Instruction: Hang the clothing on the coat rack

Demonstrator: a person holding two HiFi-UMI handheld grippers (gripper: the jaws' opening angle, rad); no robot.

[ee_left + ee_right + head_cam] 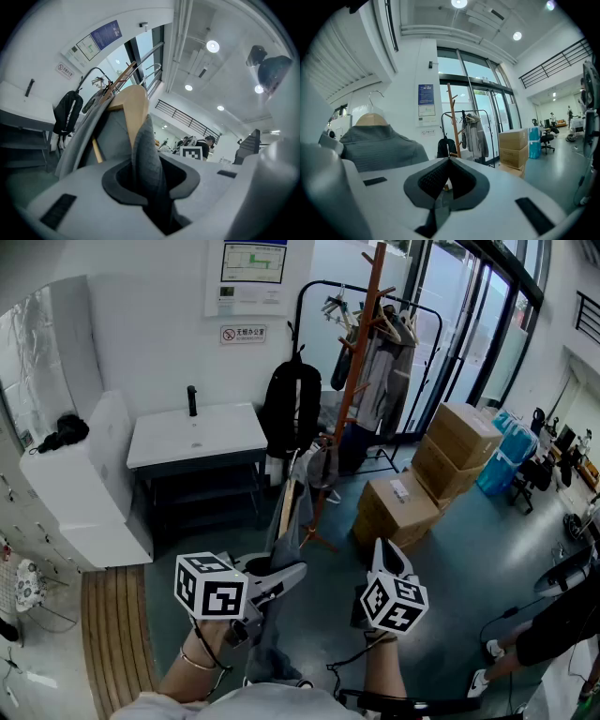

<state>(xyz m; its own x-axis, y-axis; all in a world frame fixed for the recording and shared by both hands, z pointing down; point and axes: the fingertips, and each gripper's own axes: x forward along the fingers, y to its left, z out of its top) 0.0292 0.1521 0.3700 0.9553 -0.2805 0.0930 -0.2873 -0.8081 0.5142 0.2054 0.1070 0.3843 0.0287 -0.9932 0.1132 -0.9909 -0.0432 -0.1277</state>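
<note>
My left hand-held gripper pinches a fold of the soft grey jacket on its wooden hanger; the cloth is light and floppy, so the stiff hanger looks better to hold; the jacket is well short of the coat rack; my right hand-held gripper is closed and empty; only its view shows the hanger's hook.

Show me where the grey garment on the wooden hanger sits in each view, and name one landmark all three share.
Head view: grey garment, lower centre, hanging down toward the floor.
Left gripper view: centre, pinched between the jaws.
Right gripper view: left of centre, shoulders upward.
Shared landmark: black backpack.
</note>
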